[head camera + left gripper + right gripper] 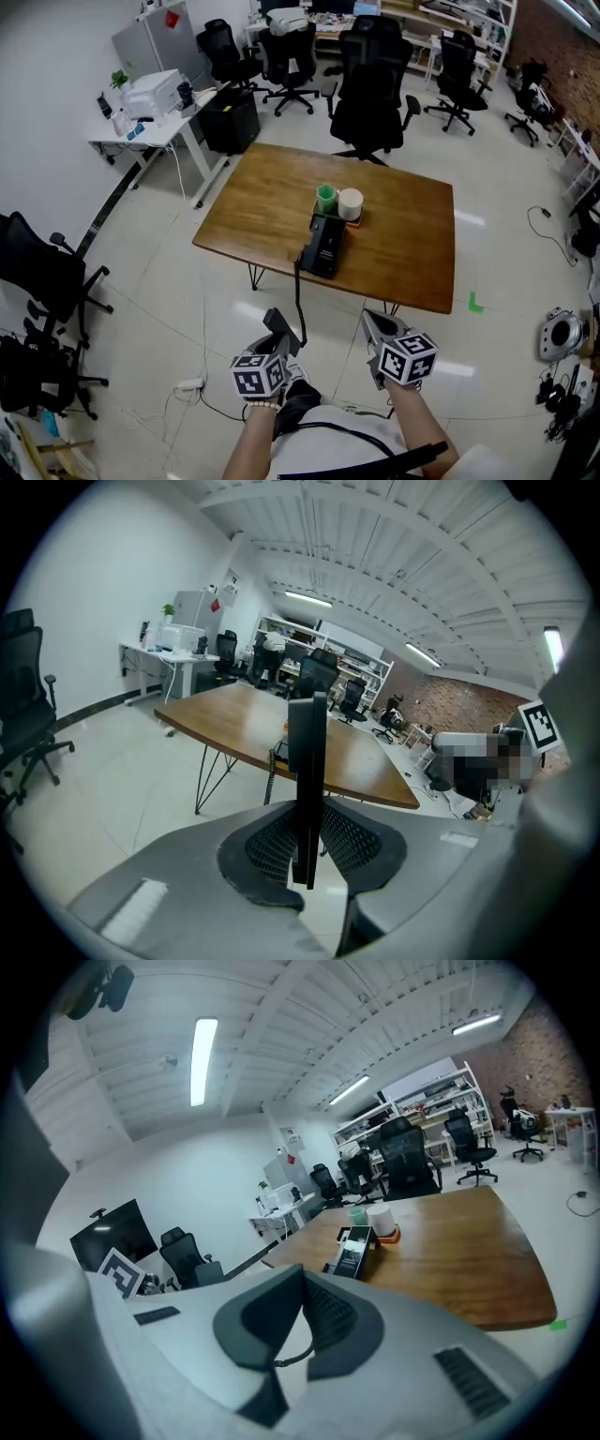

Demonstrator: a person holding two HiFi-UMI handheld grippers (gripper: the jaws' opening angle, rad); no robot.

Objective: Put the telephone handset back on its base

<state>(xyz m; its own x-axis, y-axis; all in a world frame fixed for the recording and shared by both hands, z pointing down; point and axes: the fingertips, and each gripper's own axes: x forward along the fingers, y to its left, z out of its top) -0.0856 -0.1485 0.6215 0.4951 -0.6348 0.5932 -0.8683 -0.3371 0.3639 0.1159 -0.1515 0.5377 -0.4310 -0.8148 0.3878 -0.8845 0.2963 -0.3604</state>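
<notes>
Left tongs (306, 841) clench the black handset (307, 742); right tongs (302, 1283) closed, empty; base (325, 246) on table (412, 225).

Open office, black swivel chairs (370, 75), white desk (167, 133), printer (152, 94), wall shelving (469, 17)

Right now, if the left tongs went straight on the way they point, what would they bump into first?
Probably the table, near the base; only open air seems to lie between. The left tongs hold the handset, which hides the exact spot, so depth is uncertain.
</notes>
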